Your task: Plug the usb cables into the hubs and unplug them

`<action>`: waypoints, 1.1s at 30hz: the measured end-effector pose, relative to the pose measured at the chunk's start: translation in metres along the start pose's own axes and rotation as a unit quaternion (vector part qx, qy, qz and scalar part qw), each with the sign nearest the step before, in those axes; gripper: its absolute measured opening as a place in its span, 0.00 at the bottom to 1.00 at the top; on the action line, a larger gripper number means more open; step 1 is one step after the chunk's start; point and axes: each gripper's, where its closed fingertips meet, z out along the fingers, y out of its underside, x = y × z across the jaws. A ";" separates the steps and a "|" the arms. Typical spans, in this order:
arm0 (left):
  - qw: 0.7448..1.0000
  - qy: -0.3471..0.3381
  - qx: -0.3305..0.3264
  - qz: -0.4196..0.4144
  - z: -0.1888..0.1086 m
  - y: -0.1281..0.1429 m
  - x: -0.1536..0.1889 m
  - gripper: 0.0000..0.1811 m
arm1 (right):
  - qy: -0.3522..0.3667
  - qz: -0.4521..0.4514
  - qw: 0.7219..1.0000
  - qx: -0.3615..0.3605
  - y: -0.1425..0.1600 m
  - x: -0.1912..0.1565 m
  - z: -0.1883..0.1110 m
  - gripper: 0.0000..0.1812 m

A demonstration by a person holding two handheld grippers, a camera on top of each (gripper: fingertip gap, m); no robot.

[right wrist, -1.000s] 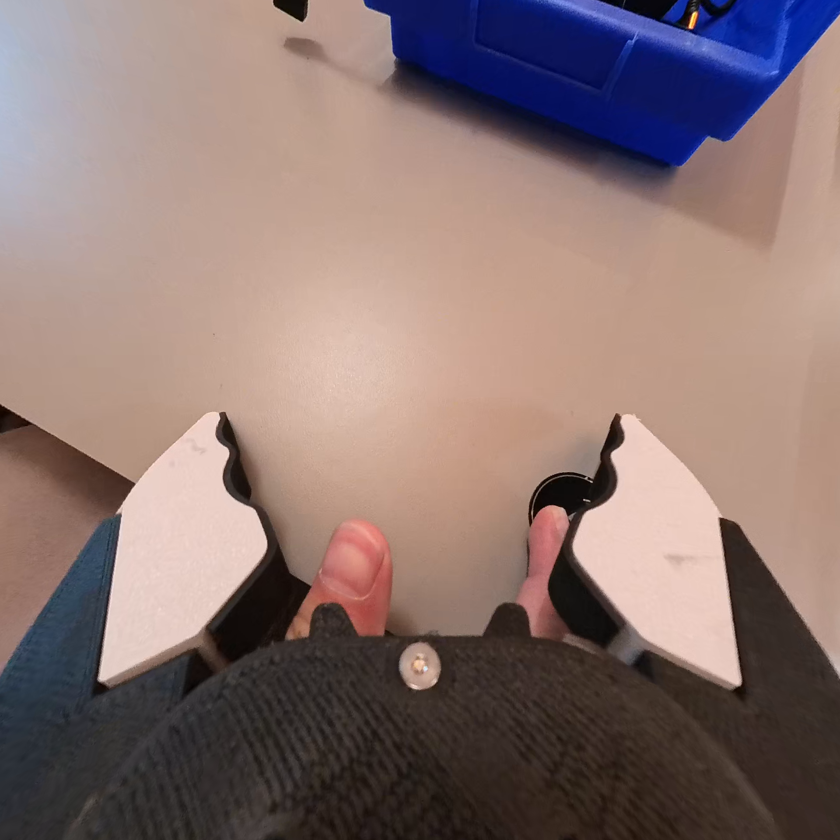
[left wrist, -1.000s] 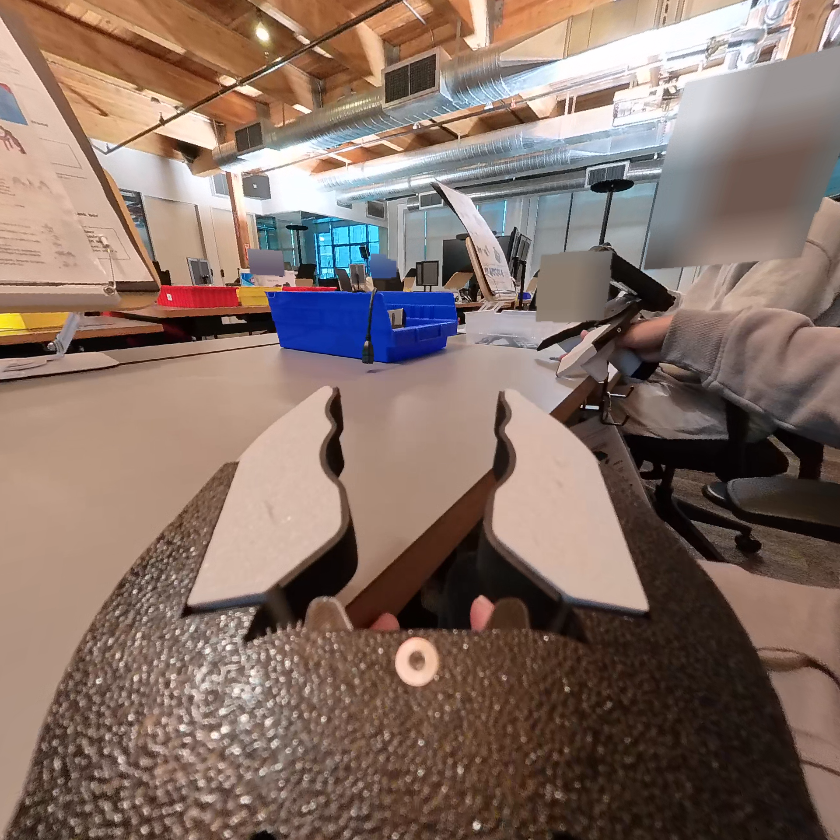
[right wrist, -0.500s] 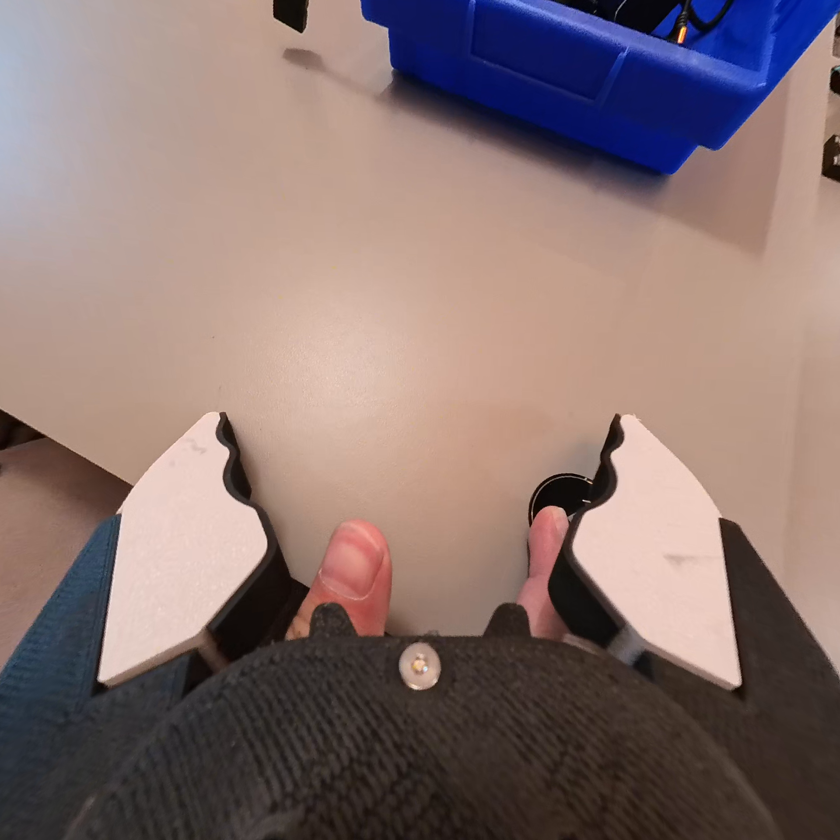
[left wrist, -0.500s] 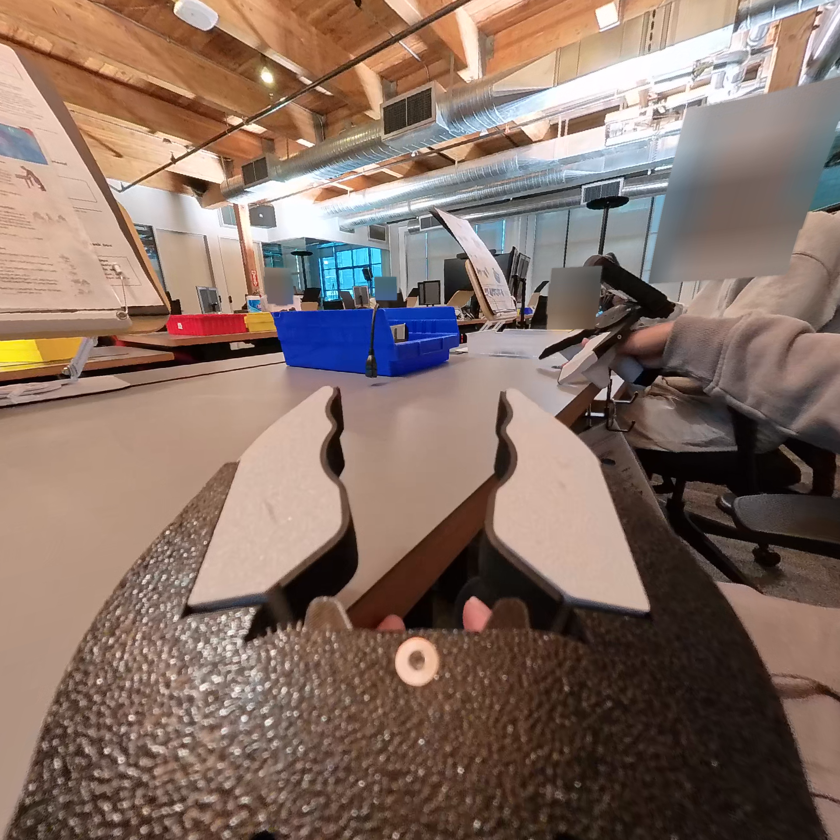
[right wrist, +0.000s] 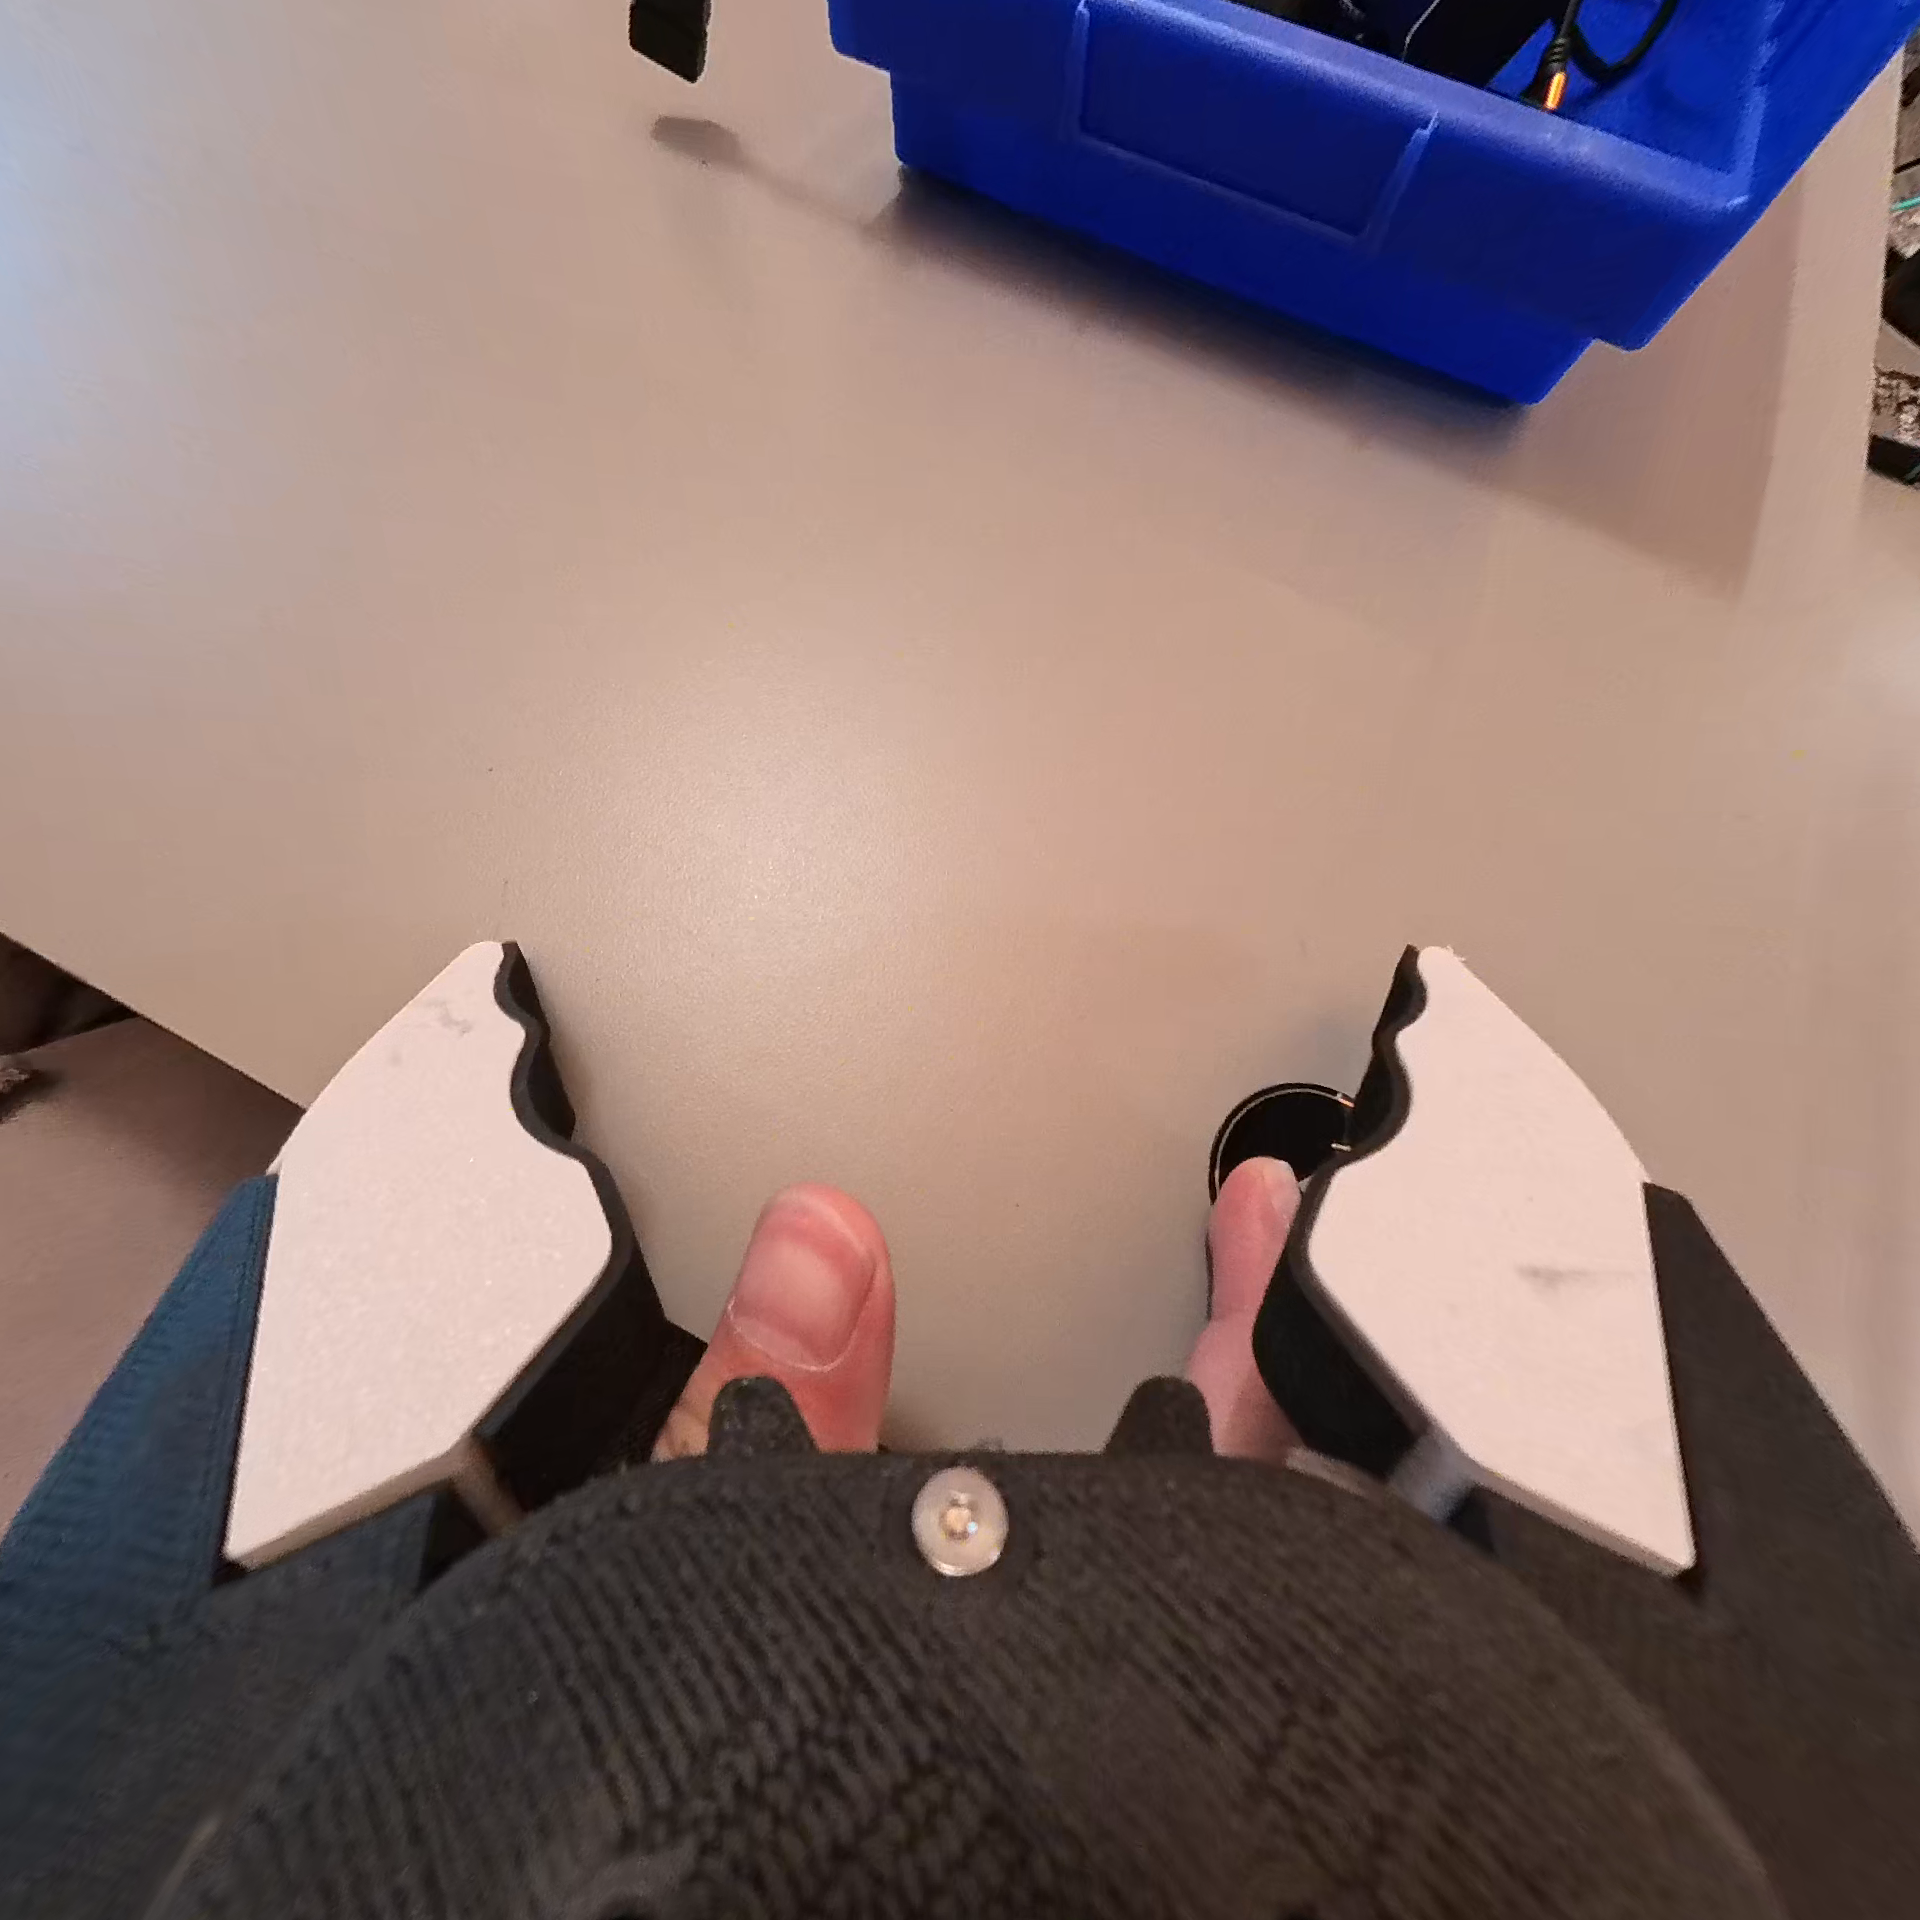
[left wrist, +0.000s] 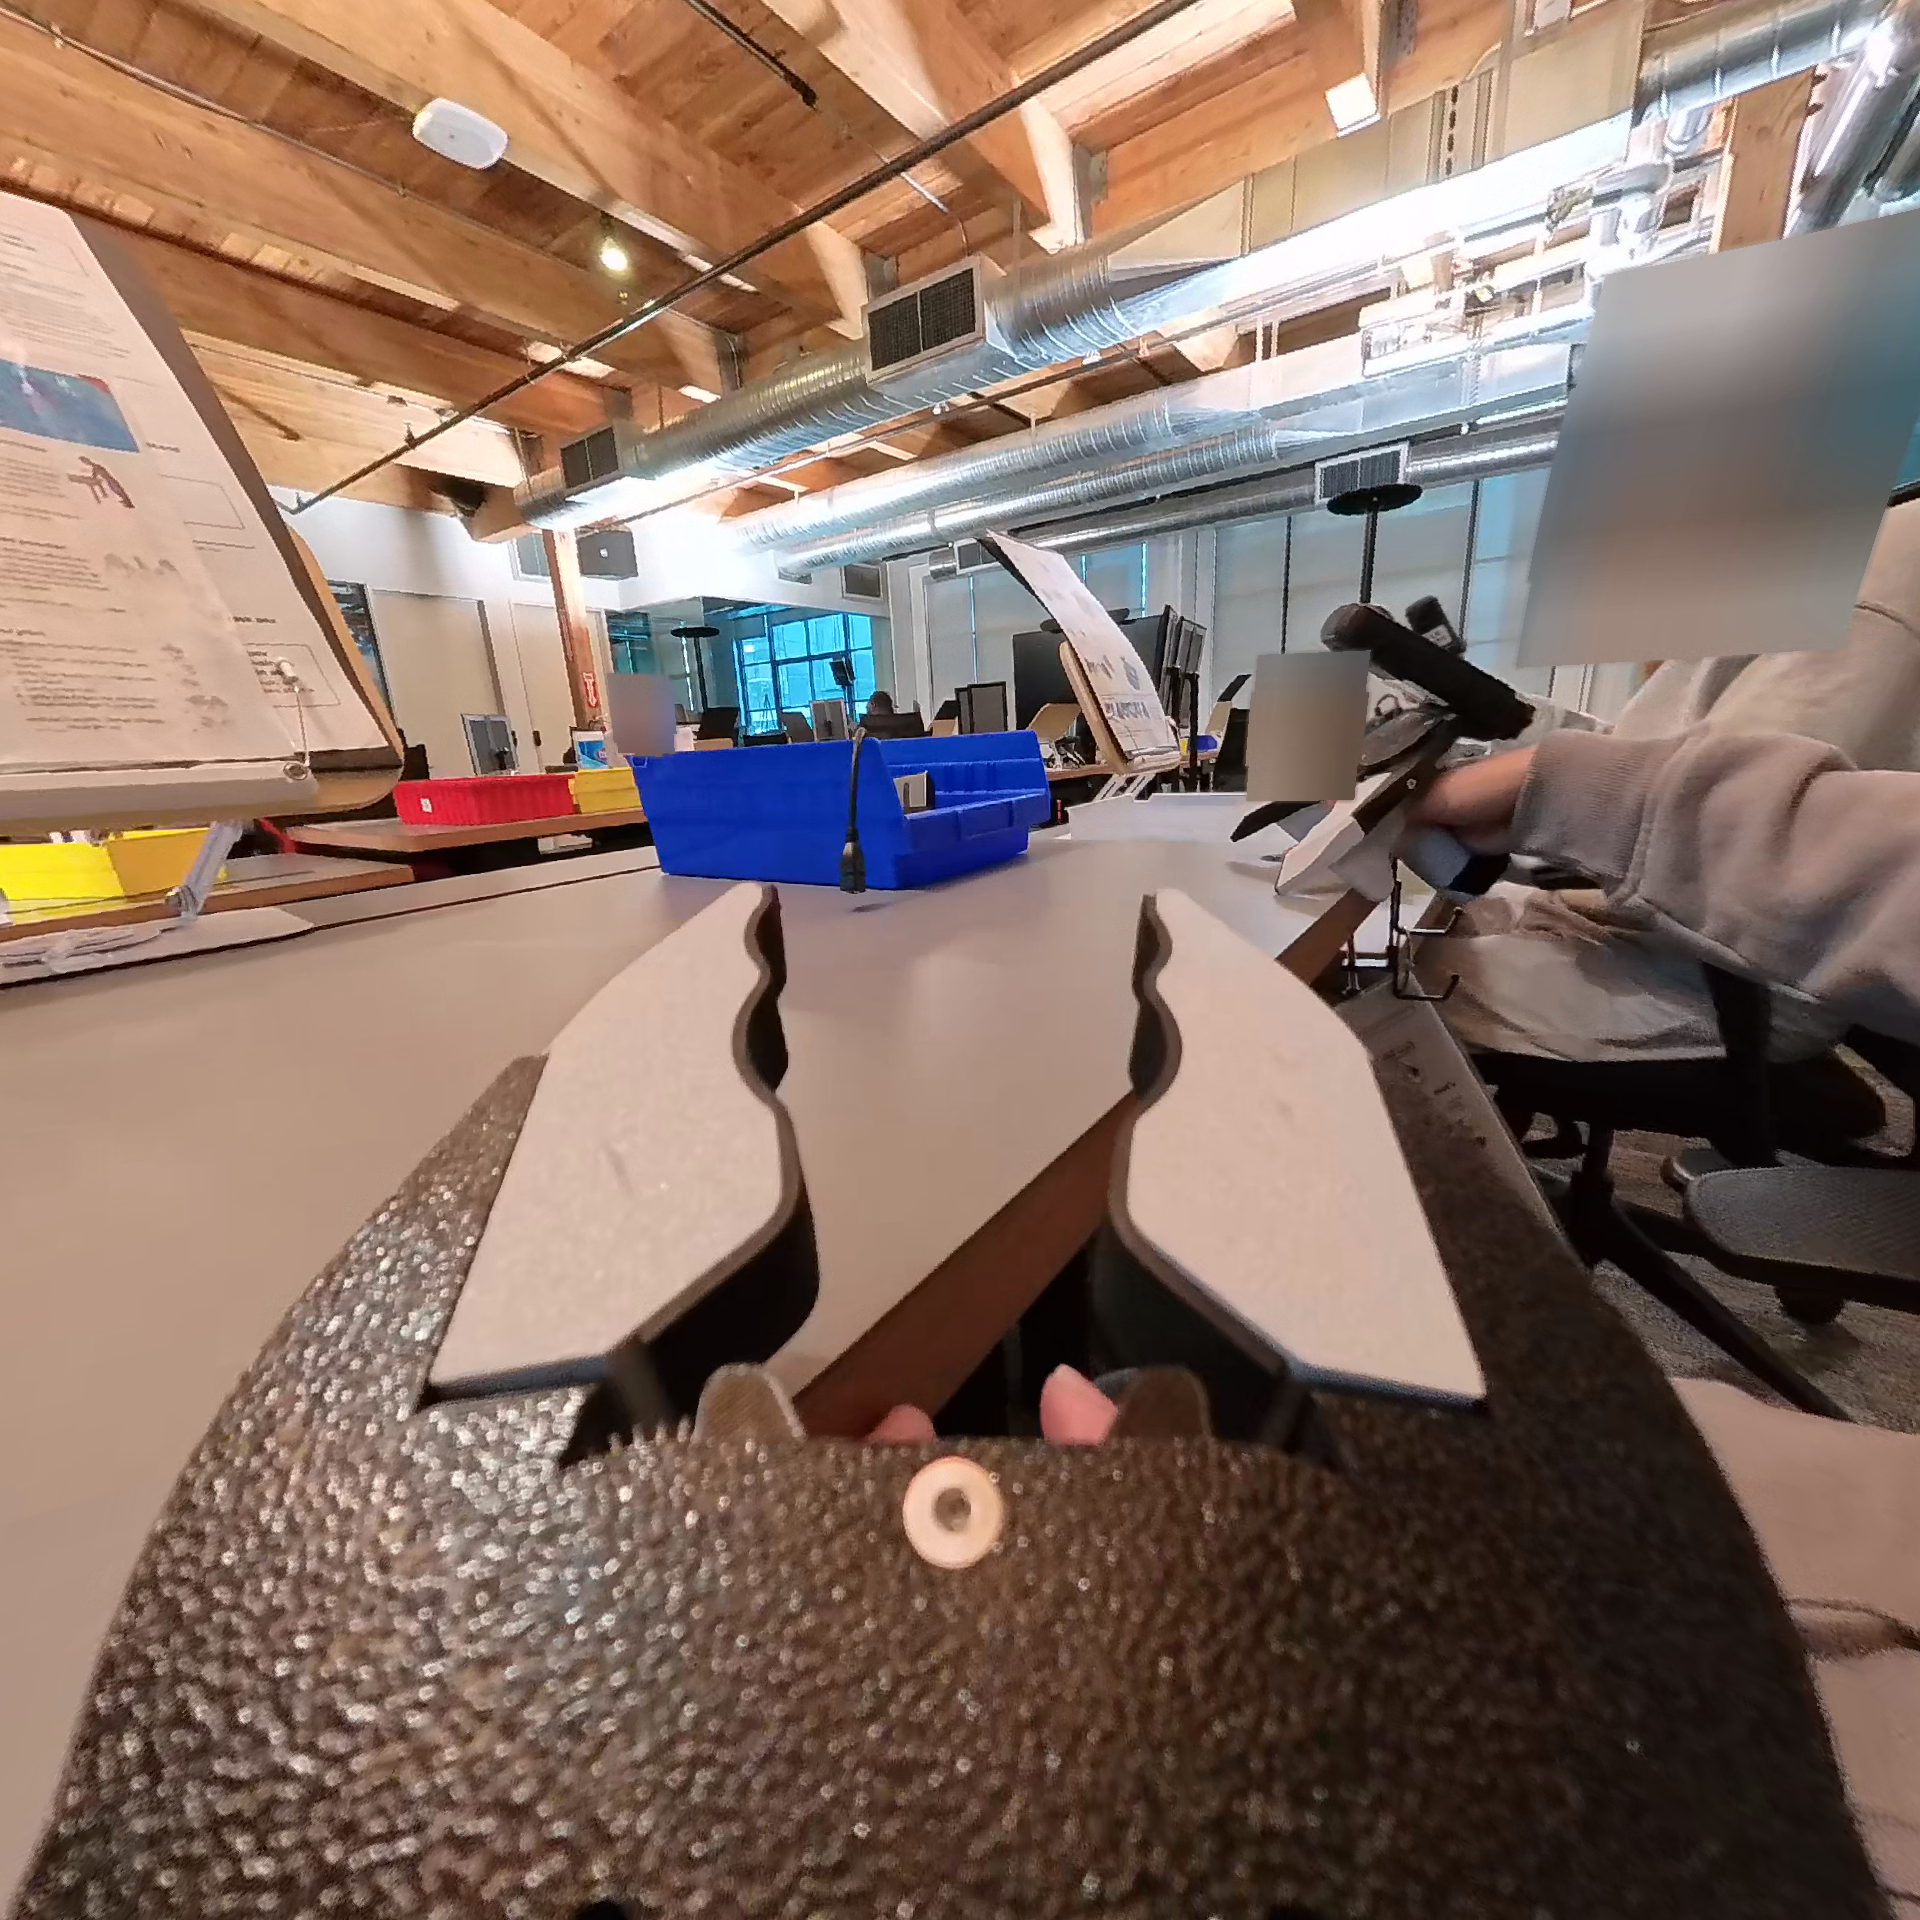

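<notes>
1. Slowly, the right wrist view has tilted forward over the last second, so more of the blue bin (right wrist: 1351,187) now shows at the top, with a black cable and its orange-tipped plug (right wrist: 1548,78) inside. This suggests a reach toward the cables is beginning.
2. Right gripper (right wrist: 956,997) hangs above the grey tabletop (right wrist: 831,623), jaws wide apart and empty; the bin lies well ahead of it, to the right.
3. Left gripper (left wrist: 956,935) sits low at the tabletop's near edge, jaws moderately apart, holding nothing.
4. From the left wrist view, a black cable end (left wrist: 852,831) dangles over the bin's front wall, far beyond the fingertips.
5. No hub is visible.
</notes>
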 end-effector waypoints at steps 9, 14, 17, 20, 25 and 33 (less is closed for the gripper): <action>1.000 0.004 0.012 0.009 0.002 -0.013 0.001 0.35 | 0.003 -0.002 1.000 0.007 -0.010 0.001 -0.007 0.81; 1.000 0.005 0.019 0.012 0.003 -0.019 0.001 0.35 | 0.005 -0.002 1.000 0.011 -0.016 0.002 -0.010 0.80; 1.000 0.006 0.023 0.016 0.004 -0.023 0.002 0.35 | 0.005 -0.002 1.000 0.009 -0.019 0.002 -0.012 0.80; 0.999 0.008 0.029 0.016 0.004 -0.028 0.002 0.35 | 0.004 -0.002 1.000 0.007 -0.022 0.002 -0.014 0.80; 0.999 0.010 0.034 0.021 0.005 -0.034 0.002 0.35 | 0.005 -0.004 1.000 0.011 -0.027 0.002 -0.018 0.80; 0.999 0.014 0.043 0.023 0.006 -0.045 0.002 0.35 | 0.005 -0.006 1.000 0.017 -0.036 0.003 -0.025 0.80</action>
